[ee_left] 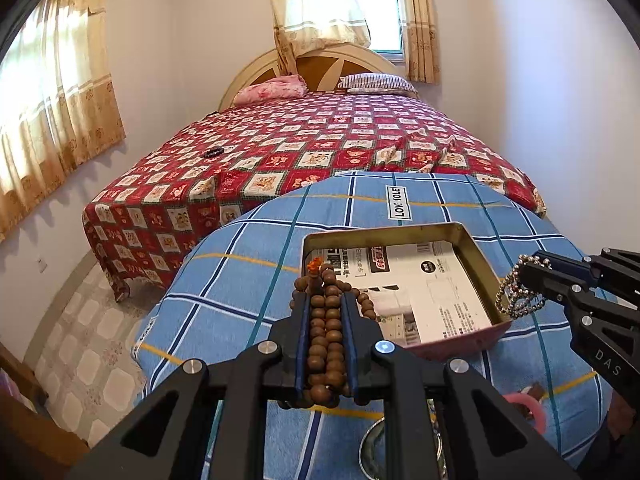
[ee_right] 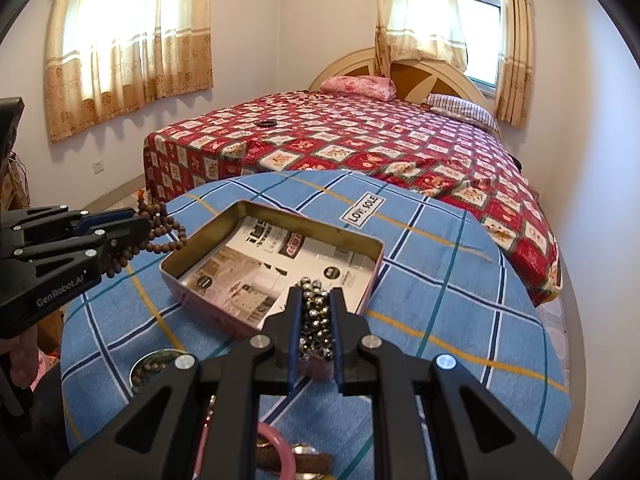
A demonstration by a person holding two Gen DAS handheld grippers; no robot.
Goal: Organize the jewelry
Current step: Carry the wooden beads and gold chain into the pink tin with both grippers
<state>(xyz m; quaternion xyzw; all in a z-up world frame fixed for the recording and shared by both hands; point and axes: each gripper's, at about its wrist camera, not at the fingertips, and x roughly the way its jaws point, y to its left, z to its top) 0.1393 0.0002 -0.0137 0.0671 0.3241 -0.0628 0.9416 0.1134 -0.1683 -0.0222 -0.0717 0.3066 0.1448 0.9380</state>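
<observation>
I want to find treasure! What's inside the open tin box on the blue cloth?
No treasure yet. Inside the tin box only printed paper lines the bottom. The near corner is hidden behind the right gripper and its silver bead chain, so anything lying there cannot be seen.

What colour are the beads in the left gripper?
Brown, wooden-looking beads, with one orange bit at the tip; the left wrist view shows them best.

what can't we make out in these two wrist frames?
- Bangle, watch: right wrist view, mostly behind the right gripper.
- Round dish: left wrist view, hidden by left gripper; contents unclear.
- Dark item on bed: too small.
- Tin liner print: too small.
</observation>
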